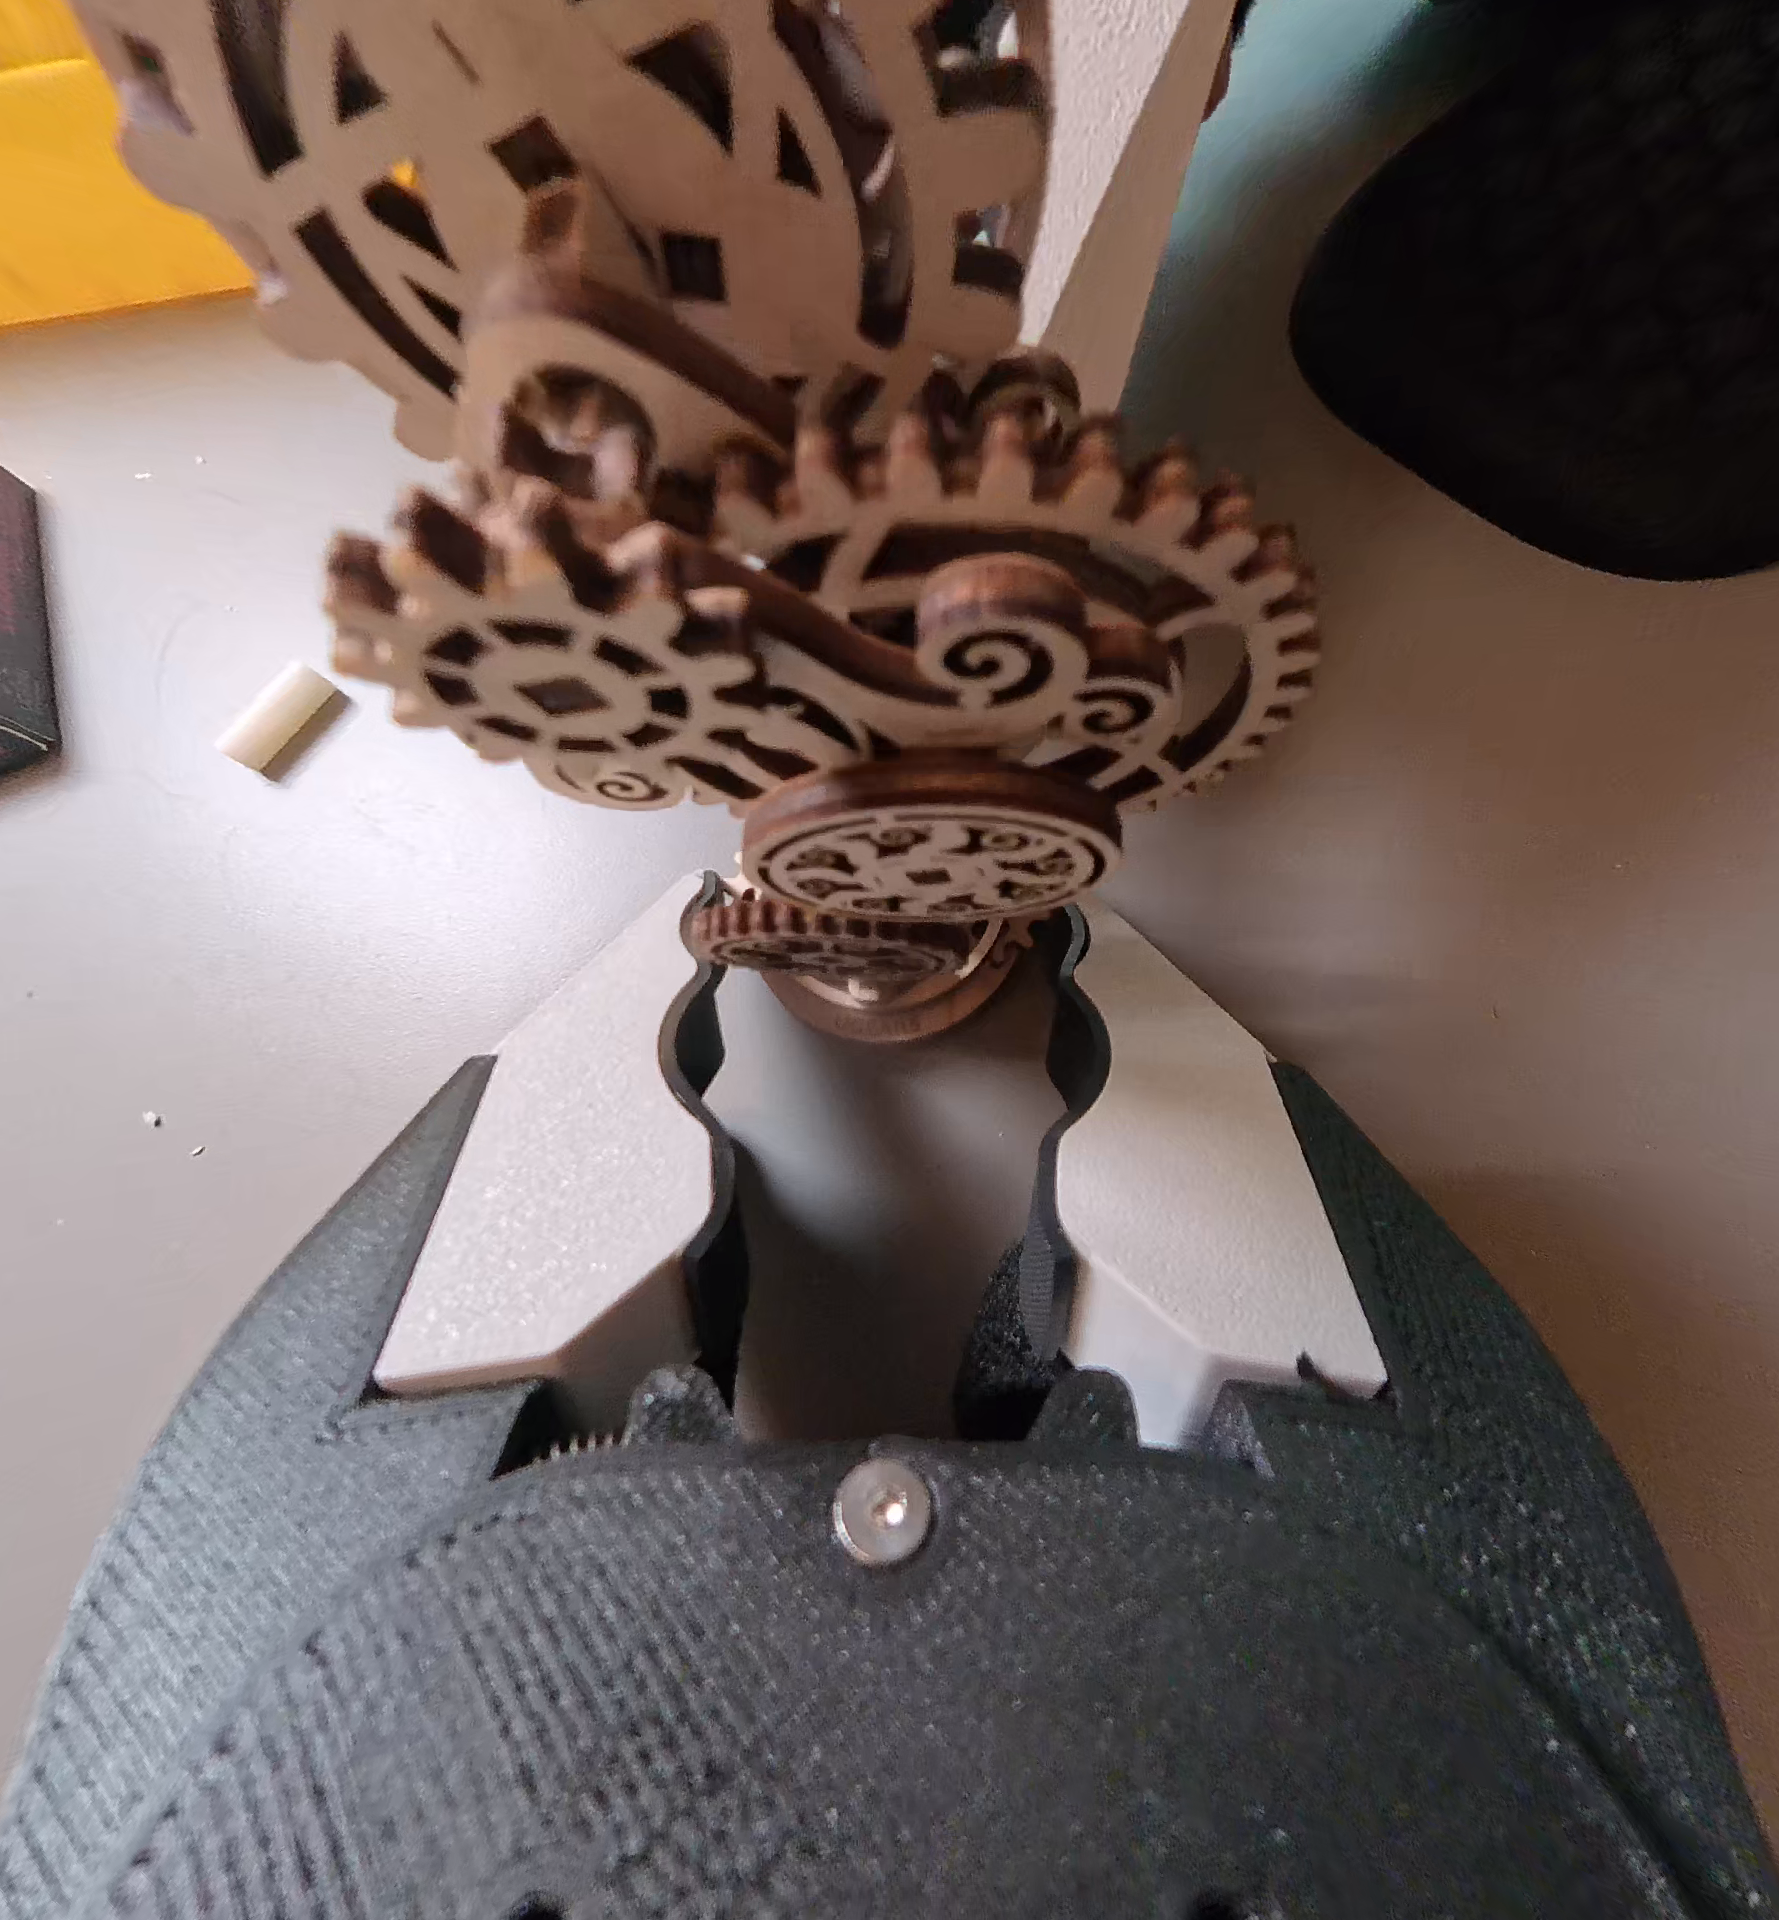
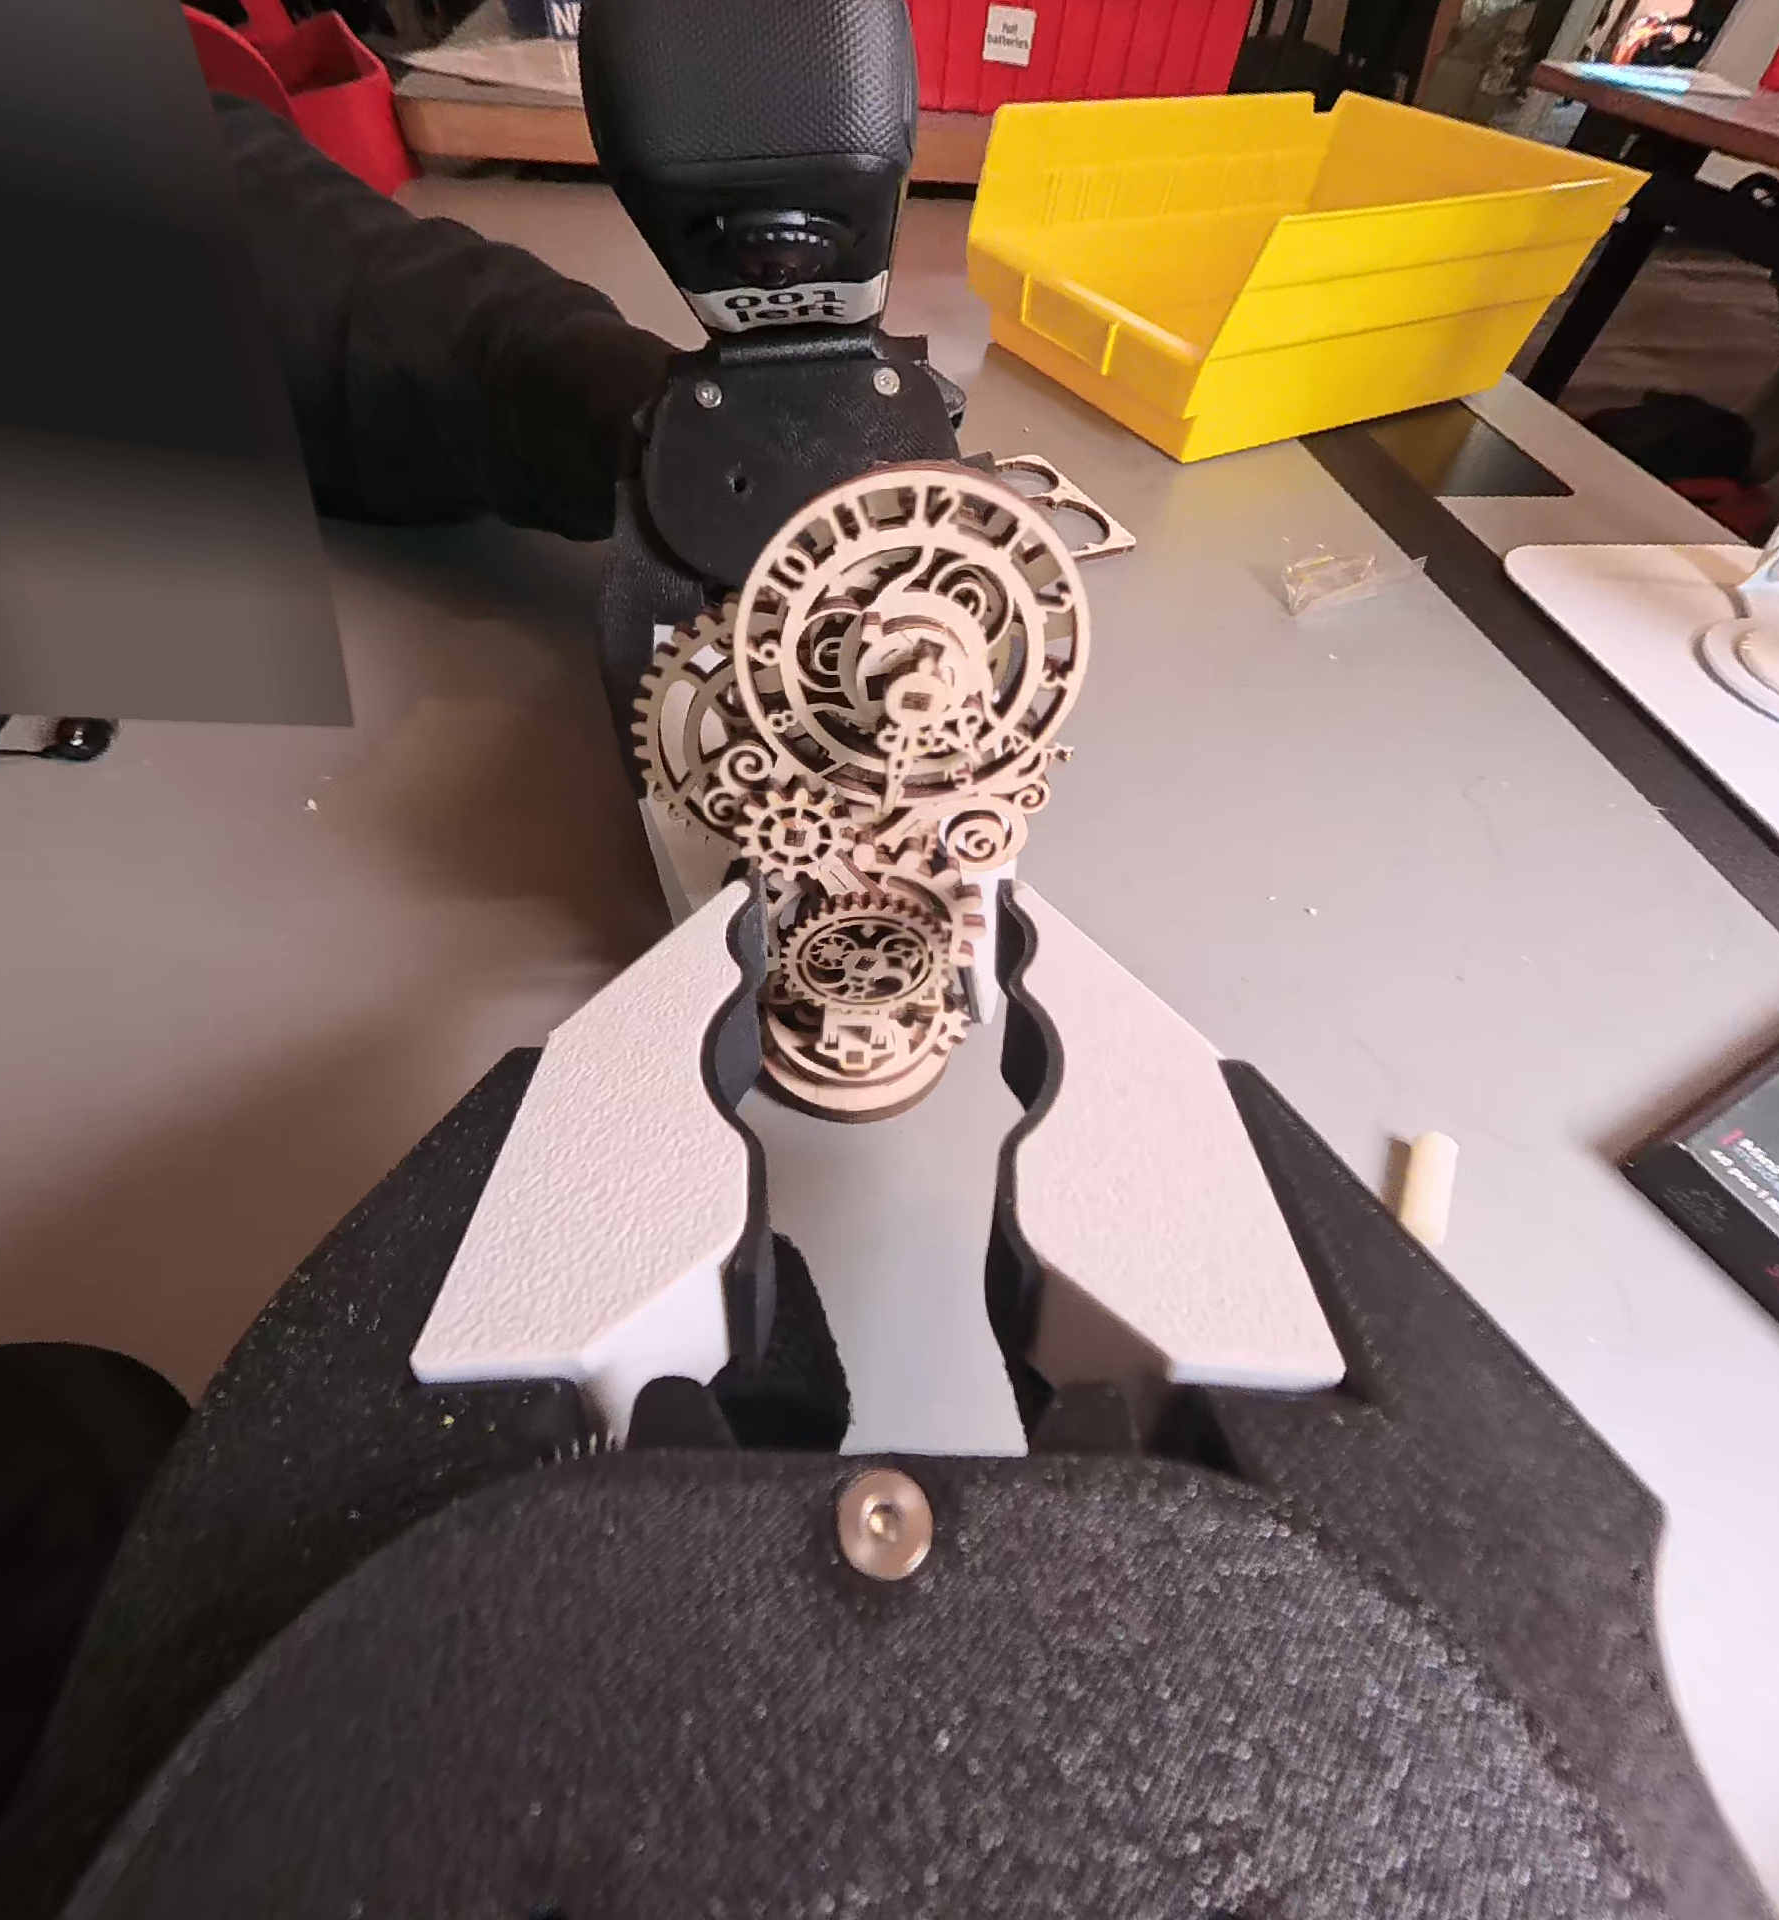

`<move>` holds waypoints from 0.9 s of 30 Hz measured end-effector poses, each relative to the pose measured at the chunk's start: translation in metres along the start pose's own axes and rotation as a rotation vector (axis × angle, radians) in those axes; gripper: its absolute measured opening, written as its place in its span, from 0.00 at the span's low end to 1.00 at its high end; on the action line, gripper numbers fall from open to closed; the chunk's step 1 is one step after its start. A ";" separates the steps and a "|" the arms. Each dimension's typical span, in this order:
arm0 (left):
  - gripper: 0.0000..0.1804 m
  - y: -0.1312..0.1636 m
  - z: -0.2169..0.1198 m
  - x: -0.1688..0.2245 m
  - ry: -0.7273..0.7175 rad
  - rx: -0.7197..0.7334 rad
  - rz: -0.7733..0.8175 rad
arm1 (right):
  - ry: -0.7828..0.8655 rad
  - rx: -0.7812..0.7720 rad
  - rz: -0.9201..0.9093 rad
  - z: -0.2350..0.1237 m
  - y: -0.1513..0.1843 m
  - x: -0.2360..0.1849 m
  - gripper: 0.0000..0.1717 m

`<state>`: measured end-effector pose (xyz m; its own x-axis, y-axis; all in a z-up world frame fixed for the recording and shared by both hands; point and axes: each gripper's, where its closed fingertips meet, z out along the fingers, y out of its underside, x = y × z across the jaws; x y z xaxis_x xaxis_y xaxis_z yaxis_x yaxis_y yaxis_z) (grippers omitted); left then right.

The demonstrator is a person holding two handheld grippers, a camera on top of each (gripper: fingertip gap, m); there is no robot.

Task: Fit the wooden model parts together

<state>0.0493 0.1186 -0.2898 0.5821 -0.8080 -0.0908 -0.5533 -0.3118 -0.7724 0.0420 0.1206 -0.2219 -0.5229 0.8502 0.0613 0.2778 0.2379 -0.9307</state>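
A wooden clock model with a round dial, gears and a round base stands upright on the grey table, between my two grippers. My right gripper is closed around its lower gear and base from the front. My left gripper faces it from behind and is shut on the same lower part. In the left wrist view the model looms large and blurred over the fingertips. The left gripper's black body rises behind the model. The right gripper's dark body shows beyond it.
A short white stick lies on the table beside a black box. A yellow bin stands at the back right, with a white lamp base to the right. A wooden offcut sheet lies behind the model. A person's dark sleeve is at the left.
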 end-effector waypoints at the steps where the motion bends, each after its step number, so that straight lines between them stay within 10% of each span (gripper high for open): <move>1: 0.34 0.000 0.000 0.000 0.001 0.000 0.001 | -0.005 0.000 0.003 0.002 0.000 -0.001 0.26; 27: 0.34 -0.001 0.001 0.001 0.001 0.000 0.008 | -0.013 -0.050 0.005 0.008 0.011 -0.002 0.27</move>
<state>0.0508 0.1188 -0.2899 0.5770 -0.8111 -0.0957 -0.5575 -0.3055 -0.7719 0.0396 0.1177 -0.2353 -0.5319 0.8453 0.0511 0.3205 0.2568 -0.9118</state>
